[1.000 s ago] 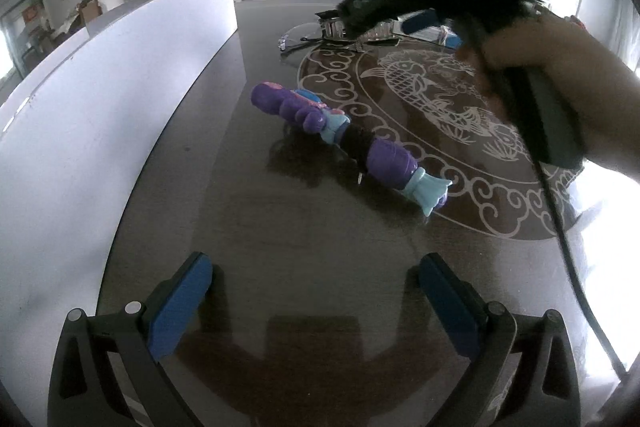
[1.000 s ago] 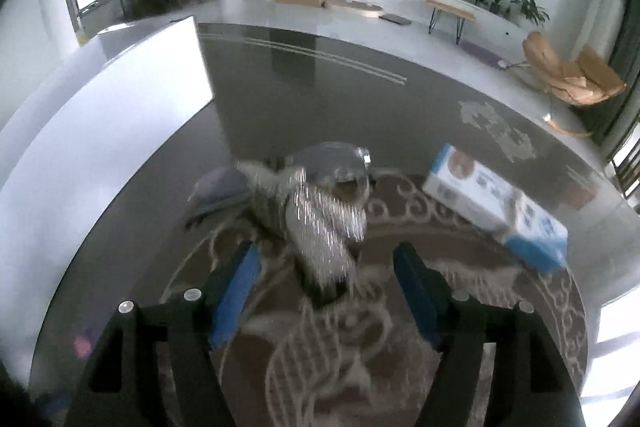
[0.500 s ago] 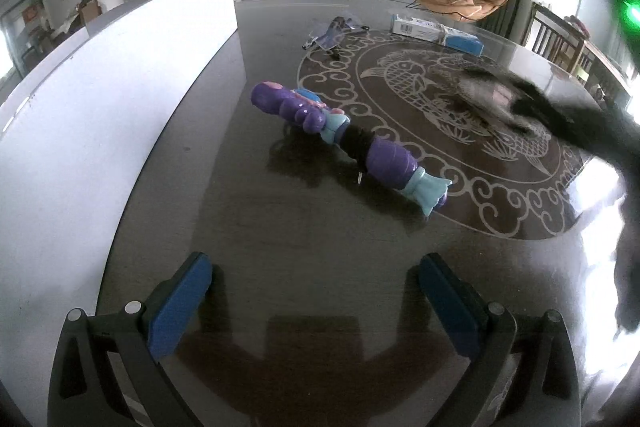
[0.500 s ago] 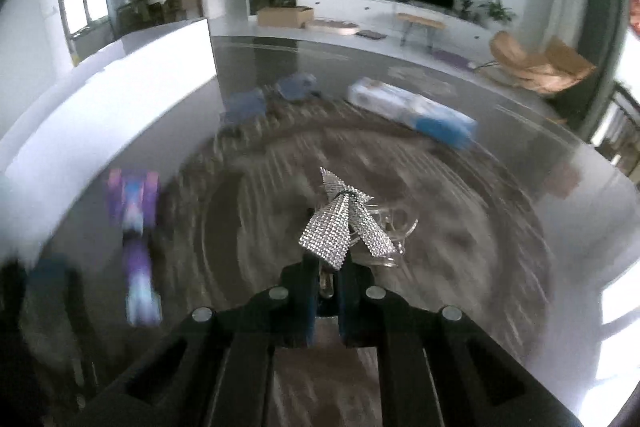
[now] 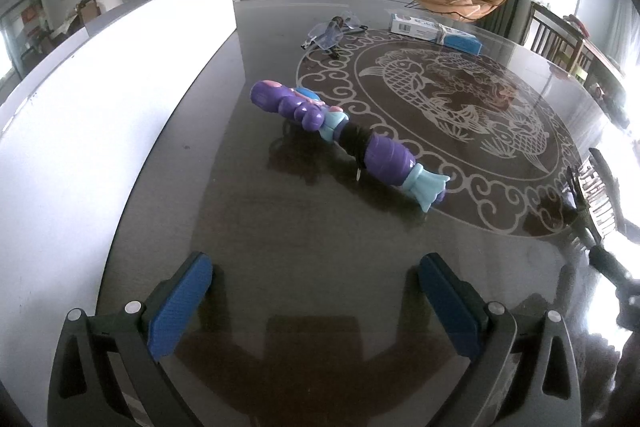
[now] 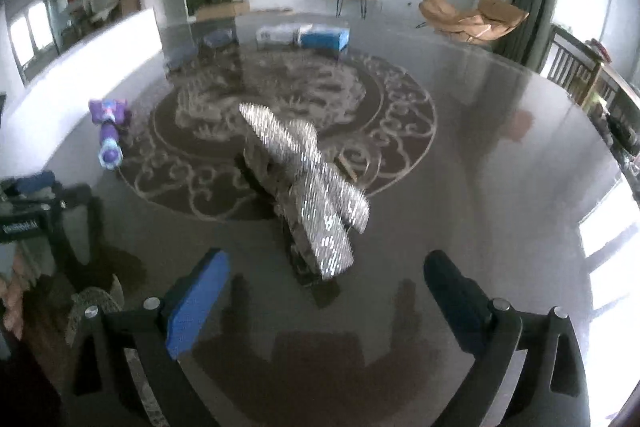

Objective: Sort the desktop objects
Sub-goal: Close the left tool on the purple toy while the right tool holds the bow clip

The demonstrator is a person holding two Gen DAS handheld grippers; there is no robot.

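Nearest, the left hand-held gripper (image 5: 314, 303) is seen with its blue pads spread wide over bare dark tabletop (image 5: 304, 227), nothing between them. The right hand-held gripper (image 6: 326, 297) likewise stands spread; its jaws have just been opening, and the sparkly silver bow clip (image 6: 308, 195) lies on the tabletop just ahead of the pads, untouched by either. The clip's long axis runs from near the gripper up and to the left in the right wrist view, one tapered tail pointing towards the round scroll pattern (image 6: 400, 115); its underside is blurred and hard to make out. In the left wrist view the clip is cut off at the right edge. Farther out, a purple and light blue toy (image 5: 344, 143) lies on its side, its long axis slanting from far left to near right, fin end nearest. Beyond it, a blue and white box (image 5: 436, 31) and a crumpled translucent bag (image 5: 330, 33) rest near the far rim, beside a white panel (image 5: 120, 87).
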